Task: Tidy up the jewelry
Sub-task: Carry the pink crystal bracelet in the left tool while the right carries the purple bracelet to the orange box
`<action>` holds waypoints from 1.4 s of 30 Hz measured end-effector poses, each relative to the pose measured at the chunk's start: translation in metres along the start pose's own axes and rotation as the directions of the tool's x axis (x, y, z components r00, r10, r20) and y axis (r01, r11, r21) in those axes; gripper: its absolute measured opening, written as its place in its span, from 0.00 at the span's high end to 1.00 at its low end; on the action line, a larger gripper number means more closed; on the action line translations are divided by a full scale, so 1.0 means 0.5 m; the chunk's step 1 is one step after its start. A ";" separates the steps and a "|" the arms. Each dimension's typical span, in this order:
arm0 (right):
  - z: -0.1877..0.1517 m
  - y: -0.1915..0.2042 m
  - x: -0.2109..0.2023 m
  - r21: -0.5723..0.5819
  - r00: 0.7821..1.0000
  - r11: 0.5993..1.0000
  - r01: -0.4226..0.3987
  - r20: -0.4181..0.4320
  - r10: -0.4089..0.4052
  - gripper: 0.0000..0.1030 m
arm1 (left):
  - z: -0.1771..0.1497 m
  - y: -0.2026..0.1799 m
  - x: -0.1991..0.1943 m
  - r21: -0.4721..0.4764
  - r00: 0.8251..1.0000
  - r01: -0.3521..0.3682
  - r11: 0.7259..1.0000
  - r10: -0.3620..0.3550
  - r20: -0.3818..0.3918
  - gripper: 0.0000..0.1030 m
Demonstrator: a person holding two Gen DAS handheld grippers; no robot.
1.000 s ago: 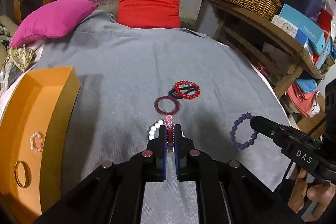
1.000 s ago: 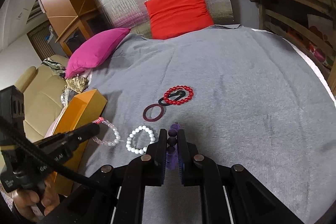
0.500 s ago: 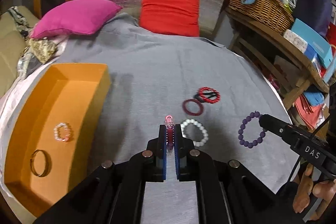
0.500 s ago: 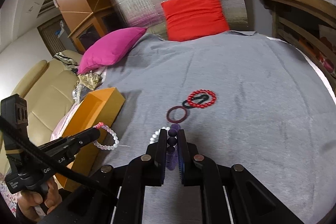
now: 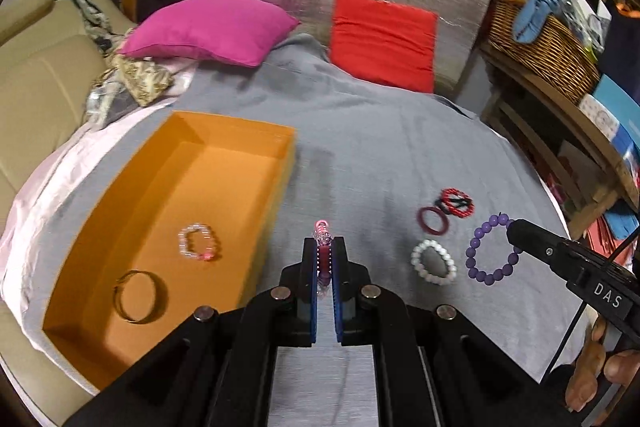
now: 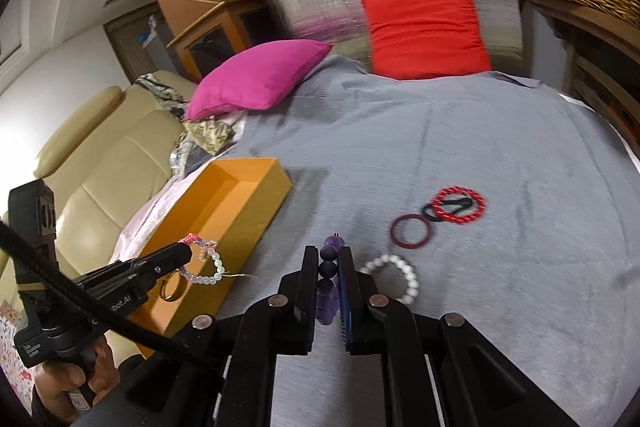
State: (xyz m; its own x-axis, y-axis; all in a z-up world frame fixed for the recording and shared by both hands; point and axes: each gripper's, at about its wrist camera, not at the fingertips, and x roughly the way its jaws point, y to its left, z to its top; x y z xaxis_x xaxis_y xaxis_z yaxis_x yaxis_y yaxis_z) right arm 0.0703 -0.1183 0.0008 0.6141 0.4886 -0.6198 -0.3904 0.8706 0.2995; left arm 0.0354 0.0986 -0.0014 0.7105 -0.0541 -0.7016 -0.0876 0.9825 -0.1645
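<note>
Jaws clamped: left gripper (image 5: 325, 259) on pink bracelet (image 5: 322, 231), right gripper (image 6: 328, 267) on purple bracelet (image 6: 330, 275).

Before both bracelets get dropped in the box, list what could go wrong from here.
1. The clear bracelet hangs from the left gripper near the orange box wall, so it may snag the rim.
2. The purple bracelet dangles from the right gripper above the white bracelet; lowering could tangle them.
</note>
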 end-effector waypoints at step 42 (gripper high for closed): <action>0.110 0.330 0.349 -0.228 0.979 0.965 -0.130 -0.185 0.088 0.90 | 0.034 0.314 0.097 -0.223 0.973 -0.228 0.948 0.212 -0.093 0.94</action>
State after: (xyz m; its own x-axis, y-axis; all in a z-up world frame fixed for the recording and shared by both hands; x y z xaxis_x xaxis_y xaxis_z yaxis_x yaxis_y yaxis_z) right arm 0.1508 0.1135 -0.0178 0.4393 0.5443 -0.7146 -0.6128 0.7633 0.2047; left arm 0.0679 0.2535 -0.0494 0.6077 0.1387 -0.7819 -0.4004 0.9038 -0.1509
